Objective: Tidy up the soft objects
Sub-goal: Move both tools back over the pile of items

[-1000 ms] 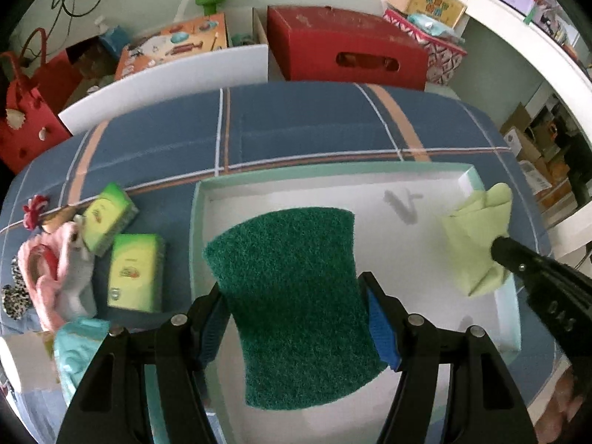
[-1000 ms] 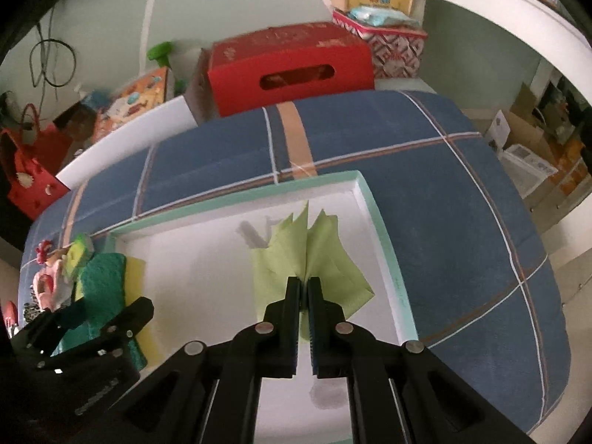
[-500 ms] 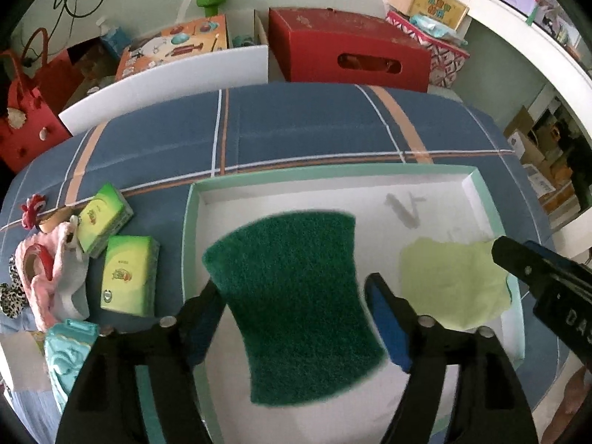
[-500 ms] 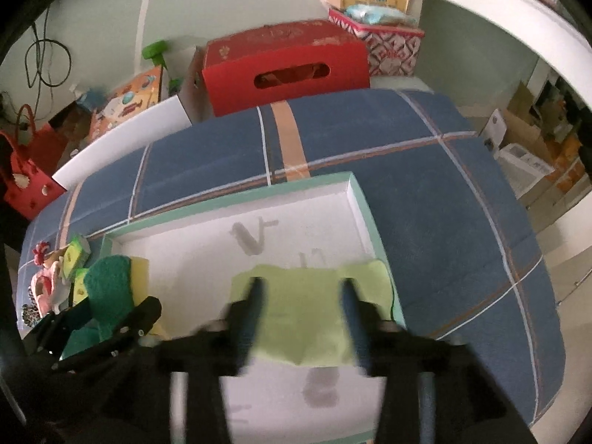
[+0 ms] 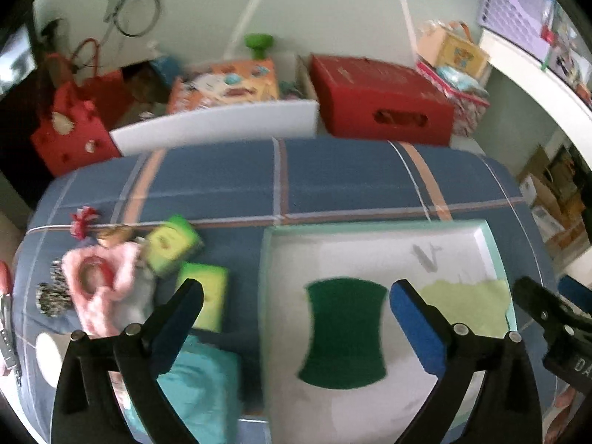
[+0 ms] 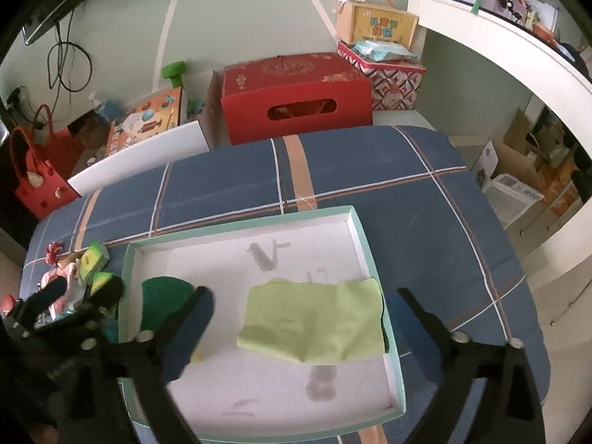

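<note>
Left wrist: left gripper (image 5: 296, 309) jaws just spread wide, empty; green scouring pad (image 5: 344, 333) flat in the white tray (image 5: 370, 227), light, springy, so pinch across its waist. Only here: green tissue packs (image 5: 203, 296) and pink cloth (image 5: 107, 285) outside. Right wrist: right gripper (image 6: 307, 310) jaws just opened, empty; lime cloth (image 6: 314, 323) limp against tray's right wall, so pinch a fold.

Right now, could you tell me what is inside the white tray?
Inside the white tray lie a green scouring pad and a light green cloth, apart. Whatever lies beneath them is covered.
</note>
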Available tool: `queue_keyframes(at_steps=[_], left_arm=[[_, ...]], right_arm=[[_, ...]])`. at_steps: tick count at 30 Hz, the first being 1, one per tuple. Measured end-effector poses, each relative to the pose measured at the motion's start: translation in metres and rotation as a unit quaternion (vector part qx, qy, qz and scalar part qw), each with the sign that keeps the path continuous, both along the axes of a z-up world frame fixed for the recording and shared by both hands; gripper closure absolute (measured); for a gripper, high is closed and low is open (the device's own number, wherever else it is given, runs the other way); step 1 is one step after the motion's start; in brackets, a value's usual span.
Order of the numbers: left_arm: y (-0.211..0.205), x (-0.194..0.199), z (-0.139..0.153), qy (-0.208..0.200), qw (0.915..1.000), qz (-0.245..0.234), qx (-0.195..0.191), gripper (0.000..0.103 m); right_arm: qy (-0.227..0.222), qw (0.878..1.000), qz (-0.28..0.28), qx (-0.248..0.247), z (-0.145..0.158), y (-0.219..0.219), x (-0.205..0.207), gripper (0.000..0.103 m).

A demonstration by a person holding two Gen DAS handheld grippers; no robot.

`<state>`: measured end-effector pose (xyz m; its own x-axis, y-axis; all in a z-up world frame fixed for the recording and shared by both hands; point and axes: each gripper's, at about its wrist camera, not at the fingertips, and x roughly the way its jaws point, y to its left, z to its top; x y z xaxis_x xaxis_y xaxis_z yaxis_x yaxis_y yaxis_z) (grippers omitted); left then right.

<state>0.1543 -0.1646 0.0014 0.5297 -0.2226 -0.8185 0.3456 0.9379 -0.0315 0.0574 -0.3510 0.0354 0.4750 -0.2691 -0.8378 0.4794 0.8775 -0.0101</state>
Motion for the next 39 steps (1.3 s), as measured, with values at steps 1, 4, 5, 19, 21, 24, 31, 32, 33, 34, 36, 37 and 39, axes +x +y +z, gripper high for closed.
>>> queue_keyframes(at_steps=[1,4,5,19,21,24,31,32,33,34,36,37,39], left_arm=[[0.006,0.002,0.003,-0.005,1.0000,0.007,-0.004,0.002],[0.028,0.006,0.014,-0.020,0.9994,0.022,-0.020,0.001],[0.033,0.007,0.017,-0.023,0.9992,0.025,-0.020,0.001],[0.140,0.028,0.050,-0.036,0.9953,0.090,-0.004,0.001],[0.165,0.032,0.051,-0.037,0.9930,0.112,0.002,0.001],[0.198,0.037,0.050,-0.037,0.9891,0.142,0.005,0.001],[0.246,0.046,0.034,-0.004,0.9854,0.170,-0.012,0.001],[0.251,0.048,0.033,-0.001,0.9846,0.174,-0.012,0.001],[0.256,0.050,0.032,0.001,0.9839,0.178,-0.014,0.001],[0.262,0.051,0.030,0.002,0.9834,0.181,-0.018,0.001],[0.273,0.055,0.025,0.011,0.9818,0.187,-0.032,0.001],[0.279,0.057,0.022,0.016,0.9807,0.192,-0.034,0.001],[0.286,0.061,0.016,0.020,0.9792,0.200,-0.024,0.001]], right_arm=[[-0.002,1.000,0.000,0.000,0.001,0.000,0.000,0.000],[-0.004,1.000,0.005,0.010,-0.002,0.002,0.003,0.000],[-0.003,1.000,0.009,0.014,-0.003,0.003,0.004,0.000],[-0.009,0.997,0.072,0.028,-0.007,0.055,0.029,0.000],[-0.018,0.995,0.091,0.038,-0.005,0.069,0.034,0.000],[-0.029,0.992,0.112,0.043,-0.002,0.089,0.041,0.000],[-0.041,0.984,0.165,0.053,0.001,0.140,0.059,0.000],[-0.040,0.983,0.173,0.054,0.001,0.147,0.062,0.000],[-0.039,0.982,0.179,0.054,0.001,0.153,0.064,0.000],[-0.039,0.981,0.185,0.054,0.002,0.159,0.066,0.000],[-0.039,0.978,0.197,0.057,0.002,0.172,0.071,0.000],[-0.038,0.977,0.202,0.059,0.002,0.178,0.074,0.000],[-0.036,0.974,0.214,0.065,0.001,0.189,0.084,0.000]])
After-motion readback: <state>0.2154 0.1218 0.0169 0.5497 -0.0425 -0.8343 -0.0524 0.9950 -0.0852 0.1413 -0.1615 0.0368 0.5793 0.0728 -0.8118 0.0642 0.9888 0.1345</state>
